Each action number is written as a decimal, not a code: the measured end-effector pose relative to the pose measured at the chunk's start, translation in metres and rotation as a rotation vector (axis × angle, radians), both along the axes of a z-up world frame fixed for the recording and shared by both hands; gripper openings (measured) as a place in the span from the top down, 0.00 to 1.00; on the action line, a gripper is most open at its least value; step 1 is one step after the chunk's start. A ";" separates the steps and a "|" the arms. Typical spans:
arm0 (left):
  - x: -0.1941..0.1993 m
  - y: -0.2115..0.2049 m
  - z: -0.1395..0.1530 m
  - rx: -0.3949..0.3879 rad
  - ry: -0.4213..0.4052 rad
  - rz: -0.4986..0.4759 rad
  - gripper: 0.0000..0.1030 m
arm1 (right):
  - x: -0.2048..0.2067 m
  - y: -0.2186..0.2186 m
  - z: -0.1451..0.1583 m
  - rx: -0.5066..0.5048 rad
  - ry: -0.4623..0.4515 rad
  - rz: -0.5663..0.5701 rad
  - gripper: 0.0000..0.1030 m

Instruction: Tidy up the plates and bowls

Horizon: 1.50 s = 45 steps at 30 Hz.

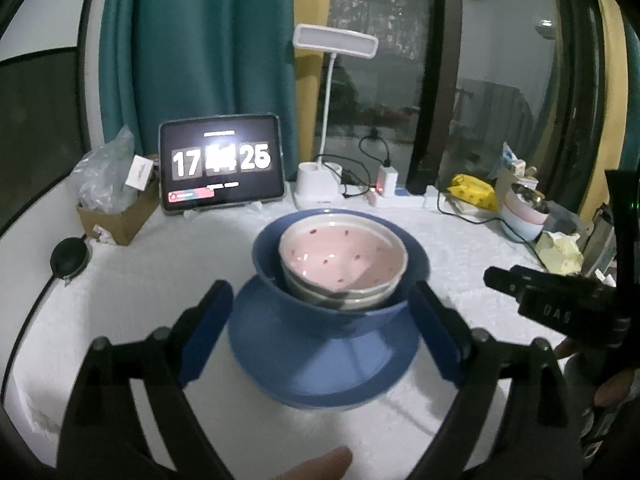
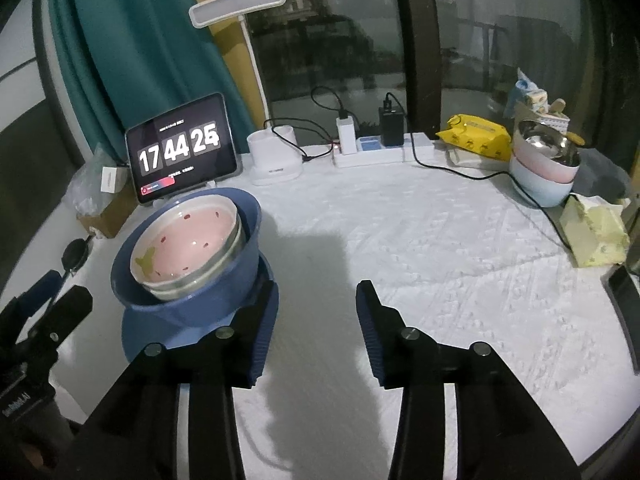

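Note:
A blue plate lies on the white cloth. On it stands a blue bowl that holds a grey-rimmed bowl with a pink speckled bowl nested inside. My left gripper is open, its blue fingers on either side of the stack and apart from it. In the right wrist view the same stack sits at the left, tilted. My right gripper is open and empty, just right of the blue plate, its left finger close to the plate's rim.
A tablet clock, a white desk lamp and a power strip with chargers stand along the back. A cardboard box is at back left. Stacked pastel bowls, a yellow pack and tissues are at right.

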<state>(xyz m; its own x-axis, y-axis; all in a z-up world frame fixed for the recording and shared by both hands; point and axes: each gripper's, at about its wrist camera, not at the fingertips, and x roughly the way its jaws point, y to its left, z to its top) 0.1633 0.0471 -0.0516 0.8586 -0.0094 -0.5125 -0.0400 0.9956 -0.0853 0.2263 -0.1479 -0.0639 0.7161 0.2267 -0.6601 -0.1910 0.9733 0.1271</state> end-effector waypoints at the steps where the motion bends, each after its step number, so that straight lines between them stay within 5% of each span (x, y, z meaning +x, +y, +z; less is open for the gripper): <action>1: -0.002 -0.002 0.000 0.000 -0.002 -0.005 0.12 | -0.003 -0.002 0.001 -0.003 -0.006 -0.003 0.56; 17: -0.042 -0.029 0.021 0.026 -0.083 -0.054 0.08 | -0.053 -0.029 0.027 -0.025 -0.117 -0.044 0.46; 45: -0.100 -0.047 0.091 0.086 -0.289 -0.054 0.07 | -0.110 -0.045 0.101 -0.014 -0.315 -0.055 0.45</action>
